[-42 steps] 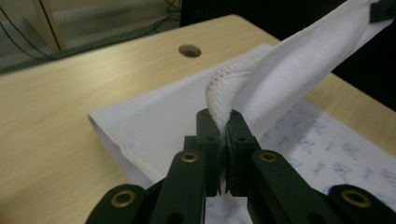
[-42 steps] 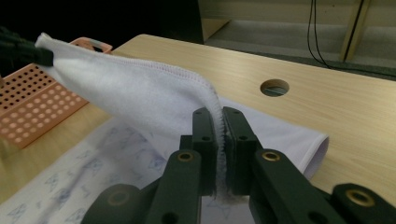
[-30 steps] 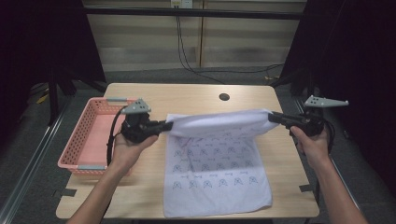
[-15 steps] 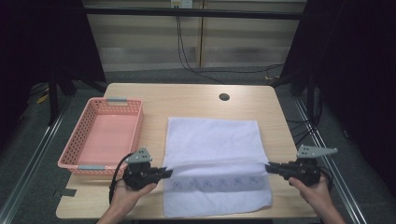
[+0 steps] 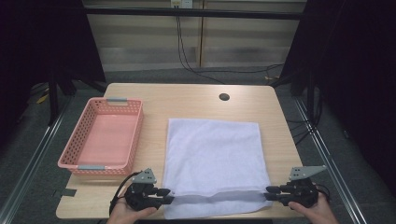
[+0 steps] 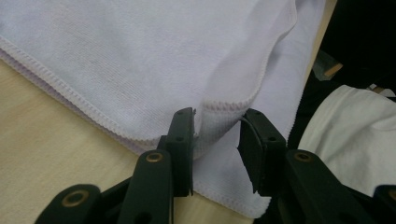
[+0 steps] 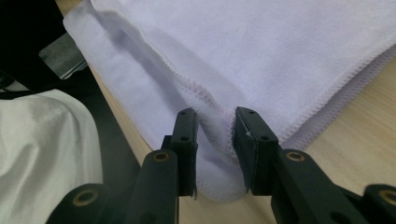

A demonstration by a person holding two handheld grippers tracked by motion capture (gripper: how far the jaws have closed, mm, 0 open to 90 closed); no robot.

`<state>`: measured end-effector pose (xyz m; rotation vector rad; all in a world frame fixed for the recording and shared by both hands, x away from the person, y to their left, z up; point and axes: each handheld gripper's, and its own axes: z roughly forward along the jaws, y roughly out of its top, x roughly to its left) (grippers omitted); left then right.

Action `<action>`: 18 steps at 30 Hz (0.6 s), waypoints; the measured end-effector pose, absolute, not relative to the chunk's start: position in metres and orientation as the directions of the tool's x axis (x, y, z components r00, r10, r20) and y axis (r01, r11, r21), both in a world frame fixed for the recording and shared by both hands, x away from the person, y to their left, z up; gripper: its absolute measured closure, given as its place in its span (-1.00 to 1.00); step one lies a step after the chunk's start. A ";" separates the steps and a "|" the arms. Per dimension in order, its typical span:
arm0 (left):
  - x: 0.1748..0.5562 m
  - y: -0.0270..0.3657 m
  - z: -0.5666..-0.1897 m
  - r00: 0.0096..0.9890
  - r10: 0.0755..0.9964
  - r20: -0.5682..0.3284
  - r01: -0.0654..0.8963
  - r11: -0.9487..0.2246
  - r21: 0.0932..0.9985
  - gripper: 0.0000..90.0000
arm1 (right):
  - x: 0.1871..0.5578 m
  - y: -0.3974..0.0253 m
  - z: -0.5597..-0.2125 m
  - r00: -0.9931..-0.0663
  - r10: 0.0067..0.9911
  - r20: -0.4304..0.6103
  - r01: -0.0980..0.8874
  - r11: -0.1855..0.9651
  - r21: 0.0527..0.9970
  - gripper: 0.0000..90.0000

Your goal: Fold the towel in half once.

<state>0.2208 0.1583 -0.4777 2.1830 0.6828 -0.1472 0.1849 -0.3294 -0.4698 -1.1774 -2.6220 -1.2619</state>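
A pale lilac towel (image 5: 212, 154) lies folded on the wooden table (image 5: 187, 100), its upper layer reaching almost to the near edge. My left gripper (image 5: 169, 196) sits at the towel's near left corner and my right gripper (image 5: 267, 192) at its near right corner. In the left gripper view the jaws (image 6: 217, 116) stand apart, with a raised fold of the towel's hem (image 6: 140, 56) between them, leaning on one jaw. In the right gripper view the gripper (image 7: 215, 114) is likewise parted, around a loose fold of the towel (image 7: 280, 46).
A pink plastic basket (image 5: 74, 161) stands empty at the table's left side. A small round hole (image 5: 224, 97) is in the tabletop at the back. The person's white clothing (image 6: 345, 126) shows just past the table's near edge.
Both grippers carried the towel's far edge from mid-air toward the near edge, folding the towel over itself and hiding its patterned side. The jaws now stand apart at the near corners.
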 end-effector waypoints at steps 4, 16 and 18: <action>0.214 0.162 -0.473 0.855 0.370 -0.363 0.512 -0.490 0.705 0.33 | 0.179 -0.334 -0.466 -0.719 0.616 0.320 0.626 0.375 0.684 0.50; 0.262 0.159 -0.470 0.810 0.478 -0.341 0.554 -0.431 0.712 0.57 | 0.211 -0.317 -0.462 -0.693 0.671 0.263 0.587 0.314 0.746 0.35; 0.276 0.155 -0.470 0.793 0.494 -0.356 0.574 -0.412 0.707 0.62 | 0.223 -0.314 -0.463 -0.690 0.676 0.259 0.582 0.306 0.753 0.34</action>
